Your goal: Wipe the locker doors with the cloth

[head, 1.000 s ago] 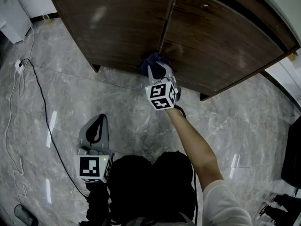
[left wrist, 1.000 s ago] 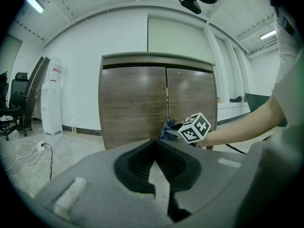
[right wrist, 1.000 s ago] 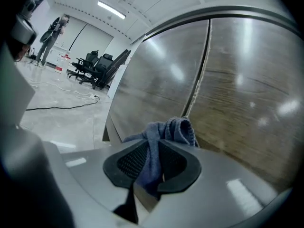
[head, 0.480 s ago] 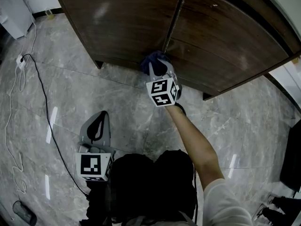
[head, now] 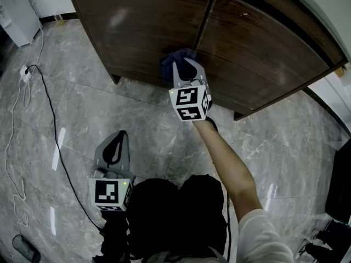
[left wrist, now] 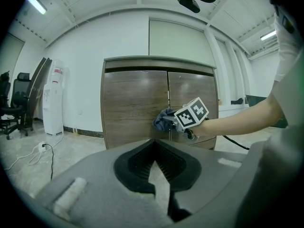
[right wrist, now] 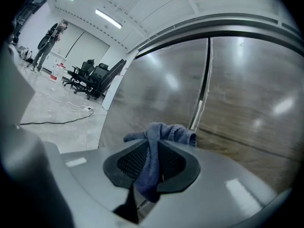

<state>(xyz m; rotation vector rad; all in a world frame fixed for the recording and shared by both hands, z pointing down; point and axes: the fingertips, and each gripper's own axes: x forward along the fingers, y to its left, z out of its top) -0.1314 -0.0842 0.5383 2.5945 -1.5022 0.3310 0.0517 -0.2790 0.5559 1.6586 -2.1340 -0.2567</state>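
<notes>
So the right gripper [head: 184, 70] has its fingers clamped on the blue cloth [right wrist: 157, 139], which is bunched against the locker doors [head: 143, 29] low down, right at the seam between the two. The left gripper [left wrist: 155, 161] hangs back over the floor, fingers closed on nothing. There's no visible wipe trail on the wood, so progress is a guess. I'd say most of both doors is left.

Head view: overhead, looking steeply down, locker doors [head: 142, 32] at 12 o'clock. Left gripper view: low, well back, facing the doors, right tongs [left wrist: 172, 123] at 1 o'clock. Right gripper view: close against the centre seam [right wrist: 203, 87]. All three views share the seam and the blue cloth [head: 175, 56].
</notes>
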